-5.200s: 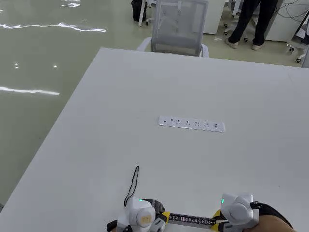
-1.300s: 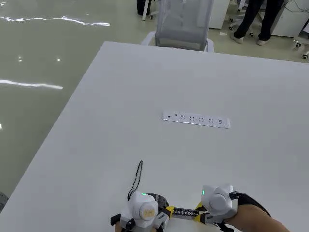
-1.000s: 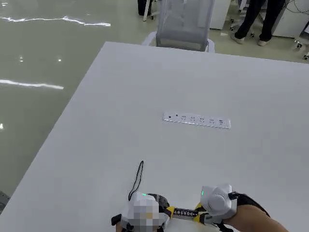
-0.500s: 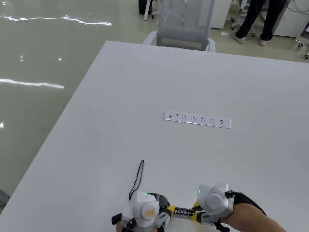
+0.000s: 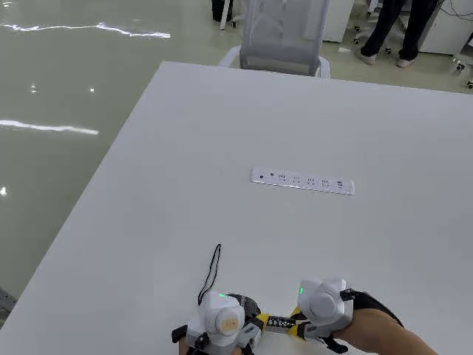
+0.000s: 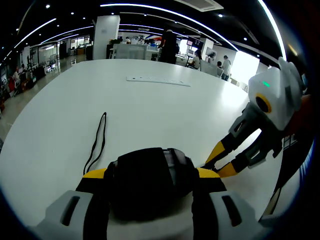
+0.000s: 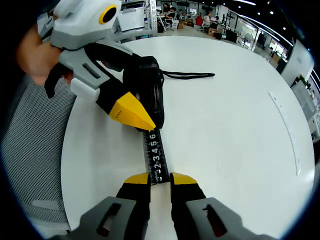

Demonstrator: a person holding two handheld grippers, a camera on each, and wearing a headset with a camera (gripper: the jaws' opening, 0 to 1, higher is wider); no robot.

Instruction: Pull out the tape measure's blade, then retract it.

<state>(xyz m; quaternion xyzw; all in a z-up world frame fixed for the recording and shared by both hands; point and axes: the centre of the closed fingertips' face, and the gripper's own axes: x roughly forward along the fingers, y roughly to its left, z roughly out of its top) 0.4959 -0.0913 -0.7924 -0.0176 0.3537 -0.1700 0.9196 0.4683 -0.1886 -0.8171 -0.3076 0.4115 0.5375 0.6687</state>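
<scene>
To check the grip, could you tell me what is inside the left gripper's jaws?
The black tape case sits in the left gripper, its blade reaching the right gripper, which pinches its end. The case's underside is hidden.

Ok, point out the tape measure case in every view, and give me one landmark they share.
Head view: the black tape measure case is at the bottom edge, in the left gripper.
Left gripper view: bottom centre, between the yellow jaws.
Right gripper view: upper left of centre, with its blade running down to the right gripper.
Shared landmark: the white power strip, farther along the table.
</scene>
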